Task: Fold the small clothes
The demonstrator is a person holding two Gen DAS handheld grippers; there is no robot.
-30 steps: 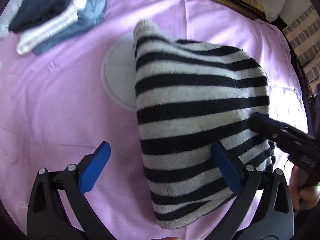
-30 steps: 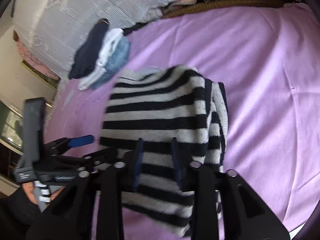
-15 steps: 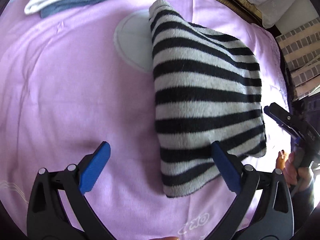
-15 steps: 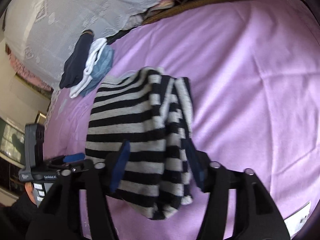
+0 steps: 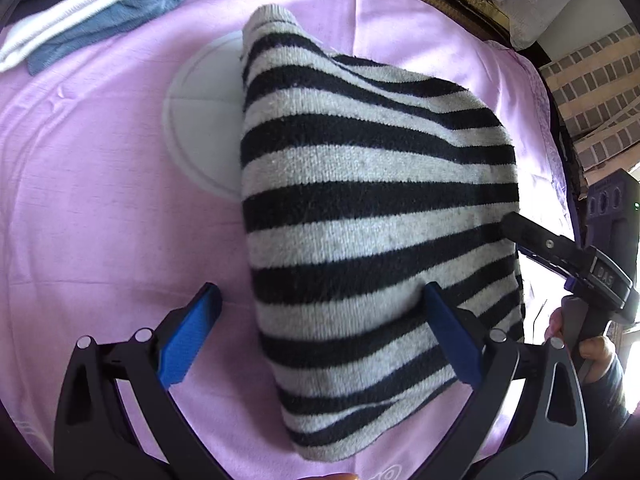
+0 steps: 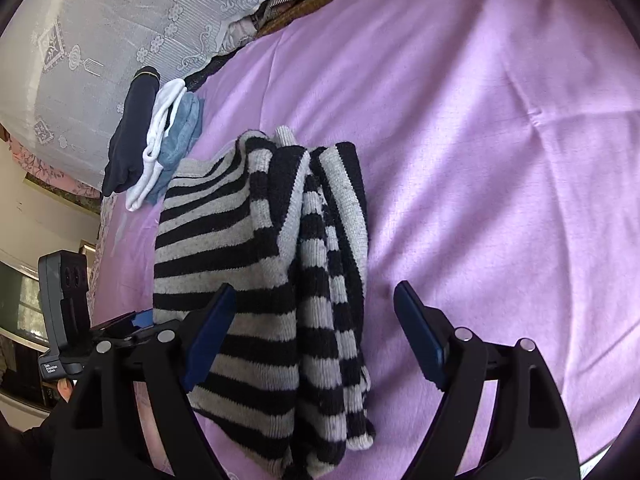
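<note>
A black-and-grey striped knit garment (image 5: 372, 208) lies folded on the purple sheet (image 5: 100, 220). It also shows in the right wrist view (image 6: 272, 280), with its layered edges to the right. My left gripper (image 5: 320, 336) is open, its jaws straddling the garment's near left edge. My right gripper (image 6: 316, 340) is open over the garment's near end, holding nothing. The right gripper also shows in the left wrist view (image 5: 560, 252) at the garment's right edge.
A pile of folded clothes, dark, white and blue (image 5: 80, 8), lies at the far left; it also shows in the right wrist view (image 6: 156, 148). A white round print (image 5: 200, 120) marks the sheet beside the garment. A lace-covered pillow (image 6: 140, 20) lies behind.
My right gripper has opened wide and let go of the garment, which now lies flat. The left gripper has moved closer over the garment and stays open.
</note>
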